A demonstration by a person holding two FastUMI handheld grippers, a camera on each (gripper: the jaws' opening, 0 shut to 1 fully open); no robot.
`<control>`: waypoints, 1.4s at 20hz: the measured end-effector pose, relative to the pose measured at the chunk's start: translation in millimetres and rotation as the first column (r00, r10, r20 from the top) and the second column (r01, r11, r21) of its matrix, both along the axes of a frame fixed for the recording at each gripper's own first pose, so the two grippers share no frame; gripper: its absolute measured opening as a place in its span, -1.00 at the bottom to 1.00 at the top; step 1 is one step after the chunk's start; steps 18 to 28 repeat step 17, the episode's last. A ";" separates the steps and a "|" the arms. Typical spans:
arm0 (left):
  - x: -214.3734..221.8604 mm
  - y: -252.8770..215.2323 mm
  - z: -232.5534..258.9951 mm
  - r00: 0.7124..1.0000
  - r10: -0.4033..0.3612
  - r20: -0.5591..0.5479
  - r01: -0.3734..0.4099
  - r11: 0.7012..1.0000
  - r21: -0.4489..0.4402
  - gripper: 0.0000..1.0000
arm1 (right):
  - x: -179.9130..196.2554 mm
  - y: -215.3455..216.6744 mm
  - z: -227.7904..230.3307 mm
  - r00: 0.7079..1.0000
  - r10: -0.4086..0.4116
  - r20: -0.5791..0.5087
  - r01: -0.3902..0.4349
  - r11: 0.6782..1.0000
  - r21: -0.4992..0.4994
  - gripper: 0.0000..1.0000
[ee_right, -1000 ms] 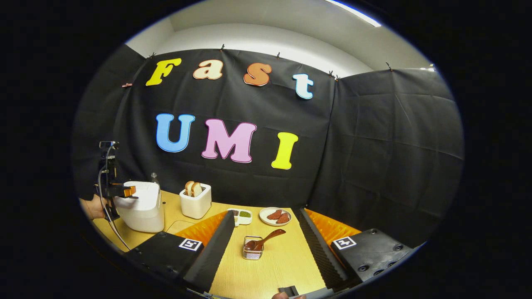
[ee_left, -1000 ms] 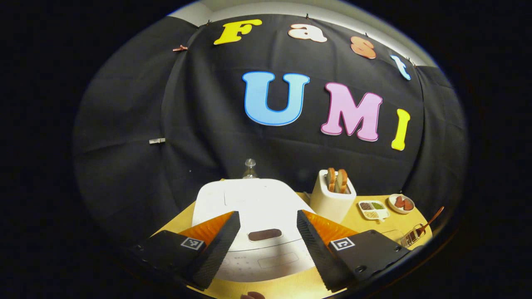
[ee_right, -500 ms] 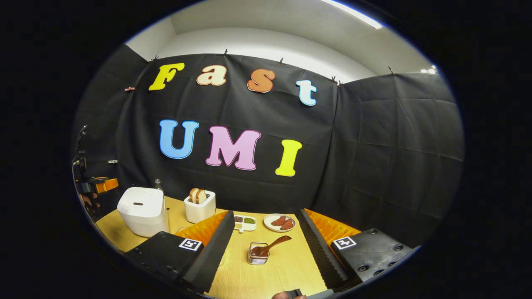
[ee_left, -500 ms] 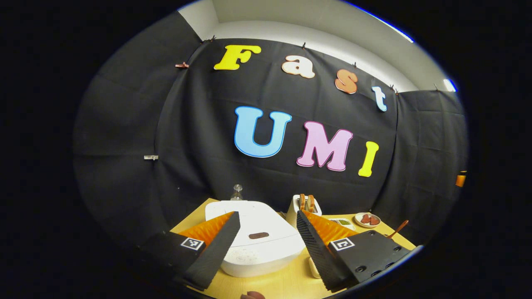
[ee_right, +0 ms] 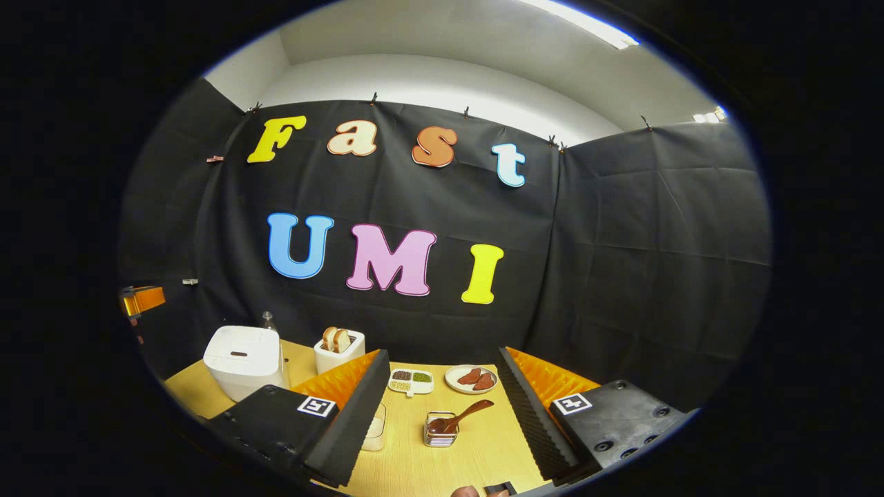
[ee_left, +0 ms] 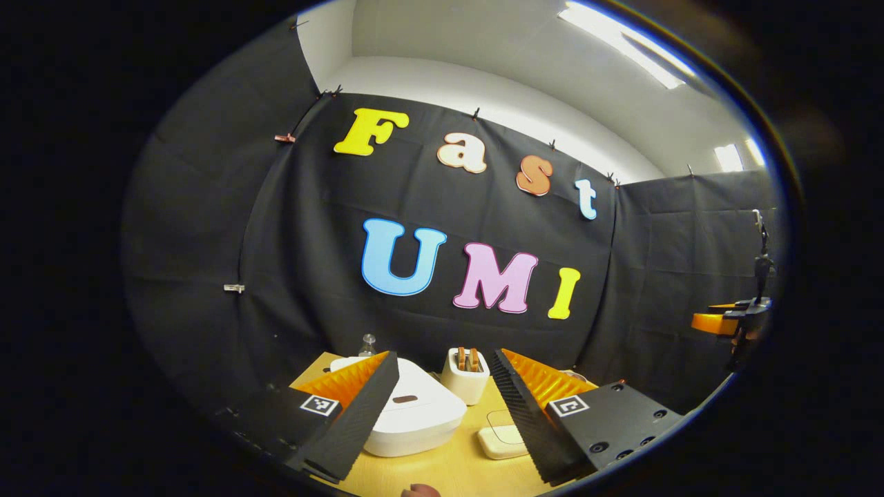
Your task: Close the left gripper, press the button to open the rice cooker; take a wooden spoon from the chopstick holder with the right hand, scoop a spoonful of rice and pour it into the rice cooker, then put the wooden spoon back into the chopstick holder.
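Observation:
The white rice cooker [ee_left: 414,414] stands at the table's left with its lid down; its dark button [ee_left: 404,399] faces up. My left gripper [ee_left: 445,355] hangs open, well back from the cooker and above it. In the right gripper view the cooker [ee_right: 242,352] sits far left. A wooden spoon [ee_right: 461,416] leans in the wire chopstick holder [ee_right: 440,436] ahead of my right gripper [ee_right: 444,355], which is open and holds nothing. The left gripper [ee_right: 141,300] hovers above the cooker at the left edge. The right gripper [ee_left: 732,321] floats at the far right.
A white toaster [ee_right: 338,348] with bread stands behind the cooker, beside a small bottle [ee_right: 268,319]. A divided dish of grains [ee_right: 411,379] and a plate [ee_right: 471,378] lie at the back. A clear container [ee_right: 374,424] sits near the left finger. A cream box [ee_left: 501,442] lies by the cooker.
My left gripper has drawn back and up from the rice cooker, which now looks much smaller. The right gripper has also lifted slightly. The cooker lid stays down; the spoon has not moved.

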State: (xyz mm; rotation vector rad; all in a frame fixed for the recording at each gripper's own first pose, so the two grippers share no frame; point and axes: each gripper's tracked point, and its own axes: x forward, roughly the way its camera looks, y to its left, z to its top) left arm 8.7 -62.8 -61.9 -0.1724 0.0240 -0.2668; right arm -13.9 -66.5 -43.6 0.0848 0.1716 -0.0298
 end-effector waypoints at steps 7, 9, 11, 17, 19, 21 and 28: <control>-19.6 -7.1 7.3 0.999 -0.034 -0.014 0.033 0.999 -0.010 0.89 | -8.6 -0.1 -2.5 1.000 -0.023 -0.005 0.023 1.000 -0.014 0.96; -19.5 -7.2 3.0 0.999 -0.035 -0.023 0.035 0.999 0.002 0.89 | -9.9 -0.2 -0.7 0.999 -0.034 -0.007 0.034 0.999 -0.002 0.96; -20.7 -7.6 0.2 0.999 -0.038 -0.033 0.038 0.999 -0.001 0.89 | -12.0 0.4 0.1 0.999 -0.039 -0.009 0.039 0.999 -0.002 0.96; -23.8 -4.1 3.1 0.999 -0.031 -0.032 0.031 1.000 -0.004 0.89 | -21.4 5.9 6.7 0.999 -0.041 -0.008 0.041 0.999 -0.012 0.96; -23.8 -4.1 3.1 0.999 -0.031 -0.032 0.031 1.000 -0.004 0.89 | -21.4 5.9 6.7 0.999 -0.041 -0.008 0.041 0.999 -0.012 0.96; -23.8 -4.1 3.1 0.999 -0.031 -0.032 0.031 1.000 -0.004 0.89 | -21.4 5.9 6.7 0.999 -0.041 -0.008 0.041 0.999 -0.012 0.96; -23.8 -4.1 3.1 0.999 -0.031 -0.032 0.031 1.000 -0.004 0.89 | -21.4 5.9 6.7 0.999 -0.041 -0.008 0.041 0.999 -0.012 0.96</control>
